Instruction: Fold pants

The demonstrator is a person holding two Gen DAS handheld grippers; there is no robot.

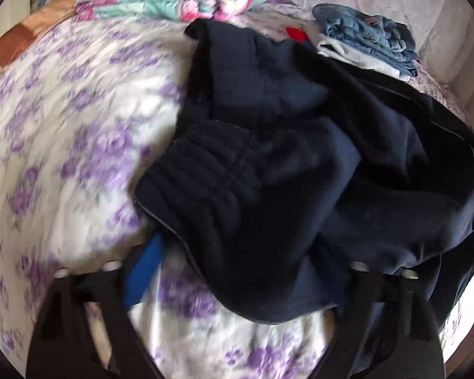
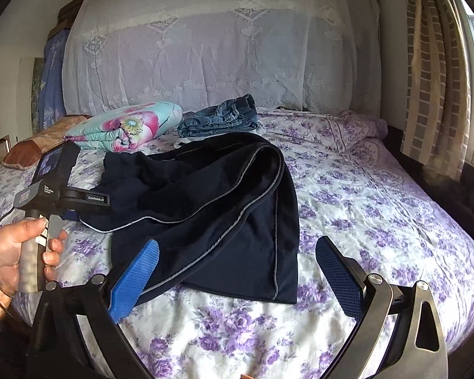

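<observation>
**Dark pants partly gathered on a floral bed, both grippers spread**

Purple-flowered bedding (image 2: 363,208) fills both views, with a lace-draped headboard (image 2: 221,57) across the upper half of the right wrist view. Navy pants (image 2: 211,208) with pale side piping lie at the centre of that view, doubled loosely over themselves and rumpled, their ribbed cuff (image 1: 199,170) showing at centre left of the left wrist view. A folded floral quilt (image 2: 126,126) sits at left of centre, and folded jeans (image 2: 221,117) lie just behind the pants.

The right gripper (image 2: 237,278), at the bottom of its own view, has its blue pads (image 2: 136,278) wide apart and holds nothing; the left pad sits beside the near edge of the pants. The left gripper (image 1: 233,265) also stands with its fingers spread, the pants draped over the space between them; whether cloth is caught cannot be told. The left hand (image 2: 19,252) grasps that gripper's handle at lower left of the right wrist view.

Judged from the lie of the cloth, the fold is at an early stage: the legs seem roughly brought together, but flattening, squaring the edges and the crosswise folds remain.
</observation>
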